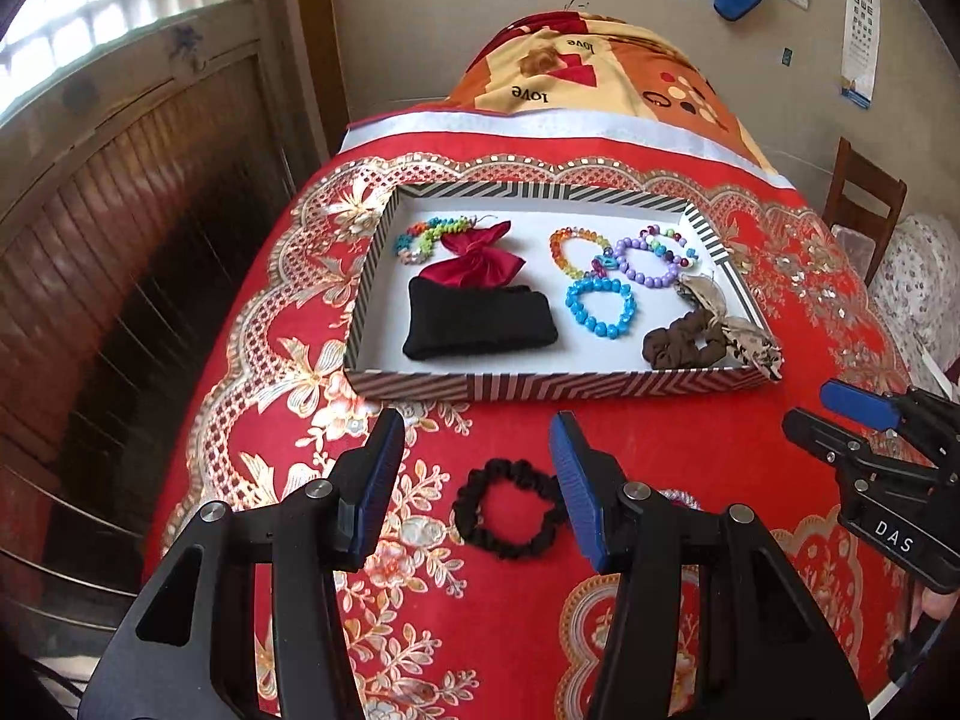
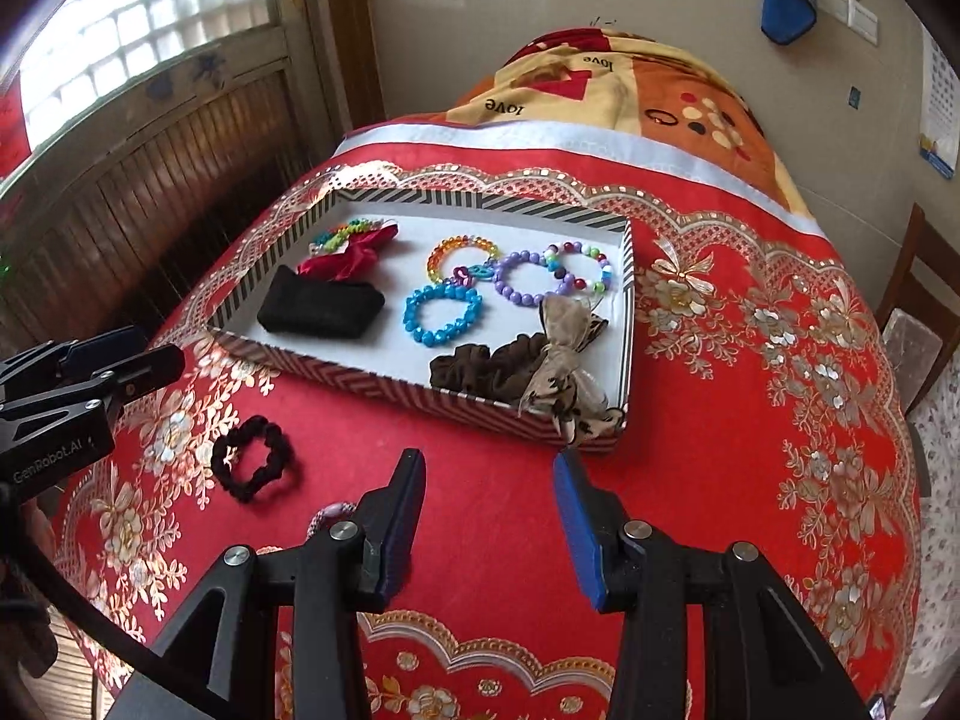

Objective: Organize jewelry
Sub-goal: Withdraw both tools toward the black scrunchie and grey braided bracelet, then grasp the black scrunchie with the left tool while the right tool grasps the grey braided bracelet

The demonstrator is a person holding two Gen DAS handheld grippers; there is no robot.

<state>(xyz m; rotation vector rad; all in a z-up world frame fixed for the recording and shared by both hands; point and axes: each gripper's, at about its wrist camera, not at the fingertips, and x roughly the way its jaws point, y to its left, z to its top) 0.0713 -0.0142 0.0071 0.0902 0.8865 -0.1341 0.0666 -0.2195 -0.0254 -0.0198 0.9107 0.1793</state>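
Note:
A striped shallow tray [image 1: 558, 387] [image 2: 384, 381] sits on the red cloth. It holds several bead bracelets, among them a blue one [image 1: 600, 307] [image 2: 443, 312], a red bow [image 1: 477, 252], a black pouch [image 1: 477, 324] [image 2: 318, 309], a brown scrunchie [image 1: 684, 341] [image 2: 486, 369] and a beige bow [image 2: 561, 372]. A black scrunchie [image 1: 507, 507] [image 2: 252, 465] lies on the cloth in front of the tray. My left gripper [image 1: 477, 450] is open, above and just behind it. My right gripper [image 2: 489, 483] is open and empty, right of the scrunchie. A pink beaded piece [image 2: 330, 513] peeks out by its left finger.
The red floral tablecloth [image 1: 690, 450] covers a round table whose edge drops off at the left. A patterned blanket heap [image 1: 600, 72] lies behind the tray. A wooden chair [image 1: 864, 198] stands at the right. A wooden screen and window are at the left.

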